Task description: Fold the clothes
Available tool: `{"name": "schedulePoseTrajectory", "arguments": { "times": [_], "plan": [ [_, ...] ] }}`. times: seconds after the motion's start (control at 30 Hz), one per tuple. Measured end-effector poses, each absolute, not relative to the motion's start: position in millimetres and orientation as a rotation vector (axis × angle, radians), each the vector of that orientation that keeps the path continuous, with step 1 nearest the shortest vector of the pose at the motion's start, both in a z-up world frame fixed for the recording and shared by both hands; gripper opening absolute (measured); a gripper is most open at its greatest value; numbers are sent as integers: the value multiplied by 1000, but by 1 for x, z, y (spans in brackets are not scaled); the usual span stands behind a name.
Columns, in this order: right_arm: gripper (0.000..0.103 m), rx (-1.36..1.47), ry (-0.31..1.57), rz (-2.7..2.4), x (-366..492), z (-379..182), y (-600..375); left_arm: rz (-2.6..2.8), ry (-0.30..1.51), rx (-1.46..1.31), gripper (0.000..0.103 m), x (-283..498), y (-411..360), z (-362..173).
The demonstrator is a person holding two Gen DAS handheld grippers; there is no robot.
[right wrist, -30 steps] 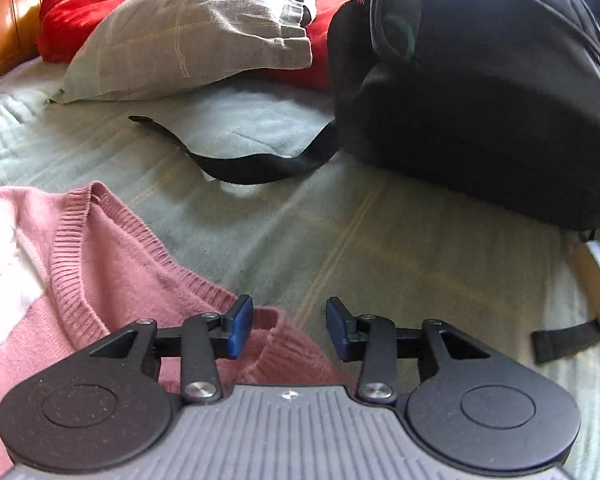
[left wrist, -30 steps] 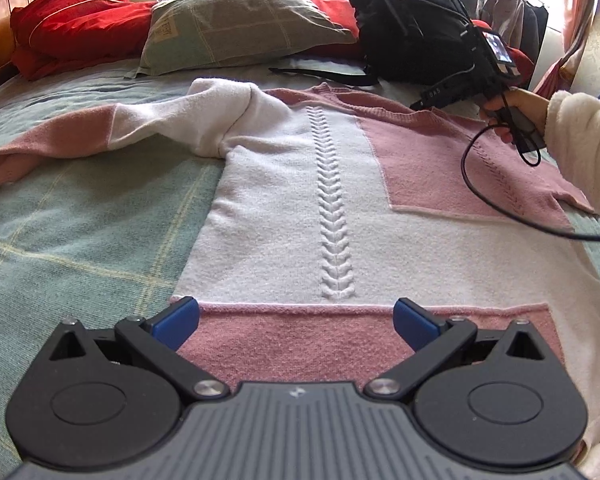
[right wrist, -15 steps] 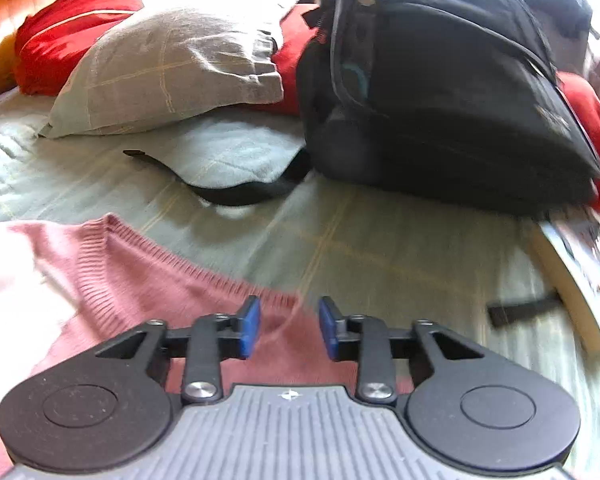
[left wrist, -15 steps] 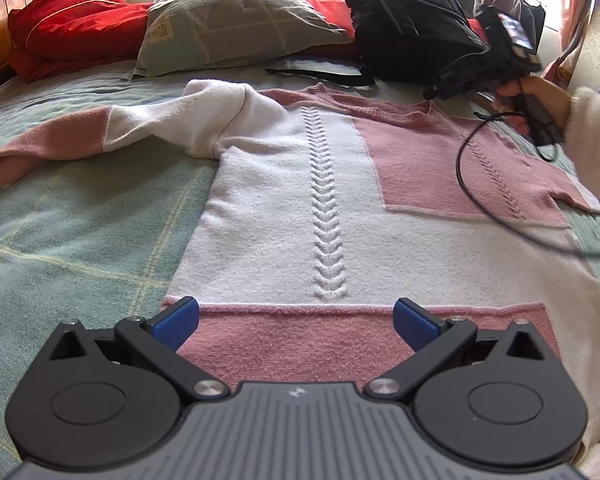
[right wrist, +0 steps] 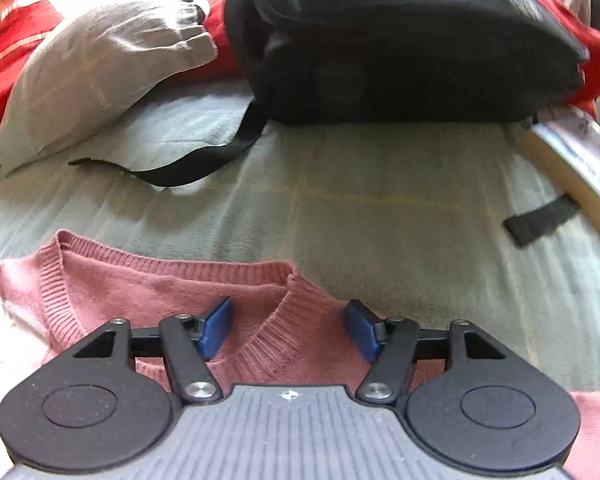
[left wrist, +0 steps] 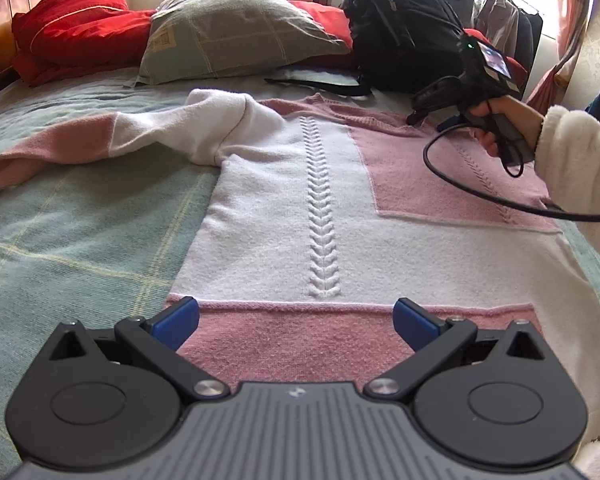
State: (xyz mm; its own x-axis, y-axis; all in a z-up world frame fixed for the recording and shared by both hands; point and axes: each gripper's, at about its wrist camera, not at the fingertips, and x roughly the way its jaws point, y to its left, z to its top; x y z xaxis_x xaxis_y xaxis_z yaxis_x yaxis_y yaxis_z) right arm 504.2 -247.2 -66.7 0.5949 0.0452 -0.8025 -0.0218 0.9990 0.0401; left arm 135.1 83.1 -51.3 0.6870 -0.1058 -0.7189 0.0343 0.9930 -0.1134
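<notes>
Sweater (left wrist: 272, 208): flat on bed (left wrist: 80, 216), lengthwise. Left hand-held gripper (left wrist: 296, 320) agape at hem; right hand-held gripper (right wrist: 288, 328) agape over collar (right wrist: 284, 316).

— How are your two grippers sitting?

— I'm holding the left gripper (left wrist: 296, 318) low at the bottom centre of its frame, blue pads spread wide apart, gripping nothing.

— And the other one?

— I'm keeping the right gripper (right wrist: 290, 328) parted too, more narrowly. At the upper right of the left view, my right hand (left wrist: 508, 128) is wrapping its handle, white sleeve (left wrist: 572, 160) trailing behind.
</notes>
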Motion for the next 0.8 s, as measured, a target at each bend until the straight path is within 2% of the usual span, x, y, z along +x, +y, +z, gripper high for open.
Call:
{"name": "schedulePoseTrajectory", "arguments": {
  "times": [0.07,0.1,0.17,0.3,0.43,0.47,0.5,0.53,0.8],
  "plan": [
    [72,37,939,76,492,-57,-238,-70,806,-95,102,134,86,-51],
    [79,42,942,96,485,-52,-233,-66,805,-95,102,133,87,-50],
    [85,46,954,160,472,-46,-214,-58,801,-96,102,132,90,-50],
    [87,49,987,274,457,-44,-169,-42,794,-98,102,130,95,-48],
    [87,8,1031,213,470,-66,-129,-28,792,-107,102,128,101,-49],
    [91,-17,1031,183,476,-72,-121,-24,791,-110,102,127,103,-50],
    [100,-41,1022,160,484,-77,-115,-23,791,-111,102,126,104,-50],
    [102,-63,1012,138,492,-82,-109,-21,791,-112,102,125,105,-50],
    [103,-70,923,143,548,-81,-106,-10,784,-119,102,121,113,-50]
  ]
}}
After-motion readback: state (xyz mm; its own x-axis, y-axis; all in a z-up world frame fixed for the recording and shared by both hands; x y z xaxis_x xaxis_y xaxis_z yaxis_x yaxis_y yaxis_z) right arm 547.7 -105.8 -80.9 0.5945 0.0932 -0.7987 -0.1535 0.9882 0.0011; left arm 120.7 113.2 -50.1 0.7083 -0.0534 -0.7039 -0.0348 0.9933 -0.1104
